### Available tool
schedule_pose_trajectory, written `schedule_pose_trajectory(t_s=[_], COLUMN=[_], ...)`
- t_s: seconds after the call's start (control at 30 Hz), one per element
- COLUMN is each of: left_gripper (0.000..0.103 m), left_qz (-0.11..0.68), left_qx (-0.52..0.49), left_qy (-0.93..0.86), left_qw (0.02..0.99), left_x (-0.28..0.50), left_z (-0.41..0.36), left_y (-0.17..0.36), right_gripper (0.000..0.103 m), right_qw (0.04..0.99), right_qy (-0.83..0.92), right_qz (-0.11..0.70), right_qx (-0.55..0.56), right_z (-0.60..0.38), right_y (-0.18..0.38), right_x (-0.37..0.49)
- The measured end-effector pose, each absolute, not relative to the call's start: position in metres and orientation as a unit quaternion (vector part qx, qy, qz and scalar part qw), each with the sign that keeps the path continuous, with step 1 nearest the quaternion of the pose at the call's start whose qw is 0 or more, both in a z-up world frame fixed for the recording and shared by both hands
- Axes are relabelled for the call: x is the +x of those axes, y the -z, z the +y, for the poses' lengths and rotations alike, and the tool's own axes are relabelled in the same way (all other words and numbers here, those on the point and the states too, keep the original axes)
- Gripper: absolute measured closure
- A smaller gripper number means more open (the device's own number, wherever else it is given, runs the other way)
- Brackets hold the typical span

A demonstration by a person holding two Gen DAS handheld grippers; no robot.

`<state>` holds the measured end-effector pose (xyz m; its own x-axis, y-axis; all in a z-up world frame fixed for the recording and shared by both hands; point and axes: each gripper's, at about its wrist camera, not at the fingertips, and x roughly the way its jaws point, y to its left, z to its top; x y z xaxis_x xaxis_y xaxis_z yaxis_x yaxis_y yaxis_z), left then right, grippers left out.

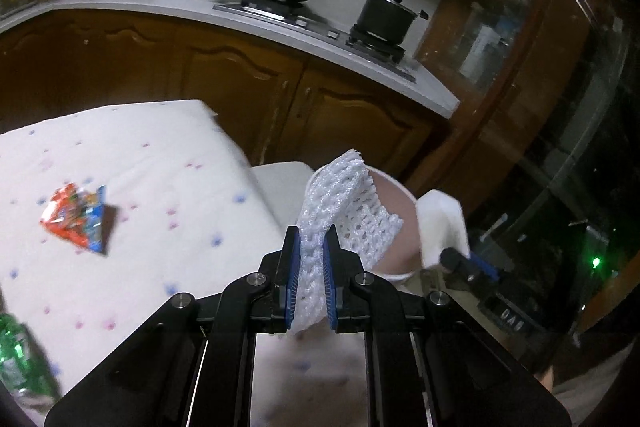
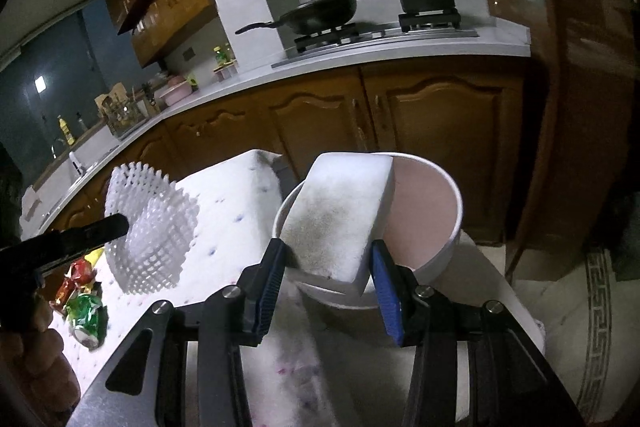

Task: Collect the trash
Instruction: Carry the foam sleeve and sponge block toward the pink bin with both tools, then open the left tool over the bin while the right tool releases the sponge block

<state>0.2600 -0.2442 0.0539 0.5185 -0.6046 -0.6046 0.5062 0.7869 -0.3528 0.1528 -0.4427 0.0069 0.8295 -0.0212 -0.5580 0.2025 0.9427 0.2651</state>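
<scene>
The left gripper (image 1: 311,247) pinches a white foam net (image 1: 344,203) between its blue pads, the net's free end hanging near the rim of the bin (image 1: 394,187). The right gripper (image 2: 328,259) clamps a dirty white sponge (image 2: 340,215) and holds it tilted over the bin (image 2: 436,203), which stands just beside the cloth-covered table (image 2: 224,195).

The step in hand seems to be dropping both pieces into the bin. To do it well, each piece should sit fully over the opening before the jaws spread; the sponge's lower corner looks close to the near rim, so it should move further in. The net is light and may cling to a pad.

A red wrapper (image 1: 76,219) and a green can (image 2: 86,315) remain on the table.
</scene>
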Motion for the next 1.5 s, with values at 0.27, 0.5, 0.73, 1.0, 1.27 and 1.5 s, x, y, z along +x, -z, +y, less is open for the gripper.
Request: schedule_pose_trajectory(t_s=[0.27, 0.5, 0.73, 1.0, 1.27, 1.5], left_gripper=[0.093, 0.093, 0.091, 0.058, 0.05, 0.05], left_qz=[0.384, 0.398, 0.422, 0.427, 0.429, 0.432], left_qx=[-0.055, -0.042, -0.037, -0.043, -0.048, -0.055], left_qy=[0.334, 0.339, 0.334, 0.33, 0.32, 0.307], left_qw=[0.859, 0.852, 0.842, 0.841, 0.843, 0.846], left_x=[0.287, 0.308, 0.322, 0.323, 0.32, 0.311], left_z=[-0.305, -0.344, -0.36, -0.359, -0.349, -0.321], left_y=[-0.046, -0.036, -0.015, -0.008, -0.01, -0.012], right_gripper=[0.058, 0.057, 0.055, 0.049, 0.039, 0.031], right_qw=[0.94, 0.935, 0.931, 0.924, 0.926, 0.93], right_qy=[0.073, 0.074, 0.076, 0.073, 0.074, 0.074], right_qz=[0.291, 0.306, 0.314, 0.324, 0.315, 0.298], right_qx=[0.161, 0.165, 0.168, 0.188, 0.195, 0.2], right_z=[-0.472, -0.486, -0.495, -0.504, -0.503, -0.495], right_y=[-0.001, 0.009, 0.017, 0.025, 0.019, 0.01], right_x=[0.168, 0.183, 0.191, 0.192, 0.184, 0.174])
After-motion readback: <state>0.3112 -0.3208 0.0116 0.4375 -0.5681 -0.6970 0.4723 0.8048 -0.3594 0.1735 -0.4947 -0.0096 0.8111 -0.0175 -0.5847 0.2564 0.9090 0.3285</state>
